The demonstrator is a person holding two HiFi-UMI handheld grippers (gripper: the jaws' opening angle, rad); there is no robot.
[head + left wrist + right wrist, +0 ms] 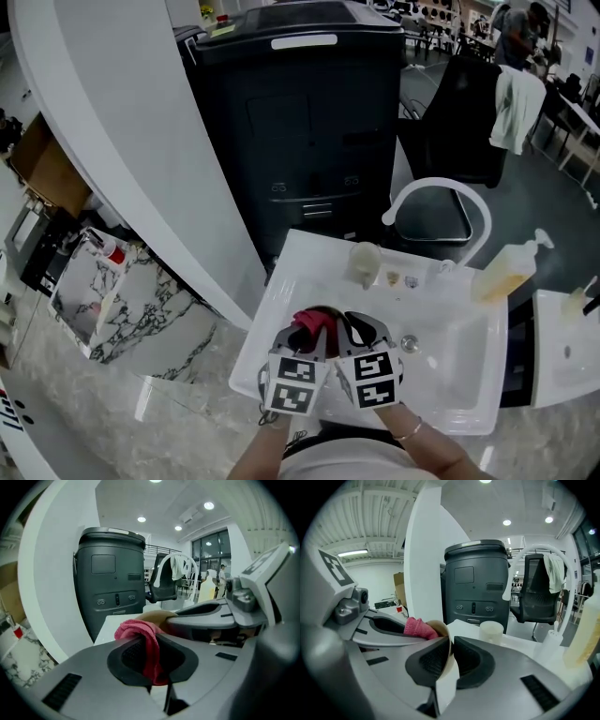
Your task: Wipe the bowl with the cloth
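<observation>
Both grippers are held close together over the white sink (450,361). My left gripper (151,657) is shut on a red cloth (139,633), which bunches up over its jaws and hangs between the pads. Just beyond the cloth lies the tan rim of the bowl (154,616). My right gripper (451,658) is shut on the thin wall of the tan bowl (442,637), whose rim stands up between its pads. The red cloth (417,627) sits against the bowl's left side. In the head view the cloth (314,322) shows between the two grippers; the bowl is mostly hidden there.
A curved white faucet (441,192) arches over the sink's back edge. A translucent cup (365,262) and a soap pump bottle (507,270) stand on the rim. Behind are a tall black bin (300,131) and a black chair with a towel (515,108).
</observation>
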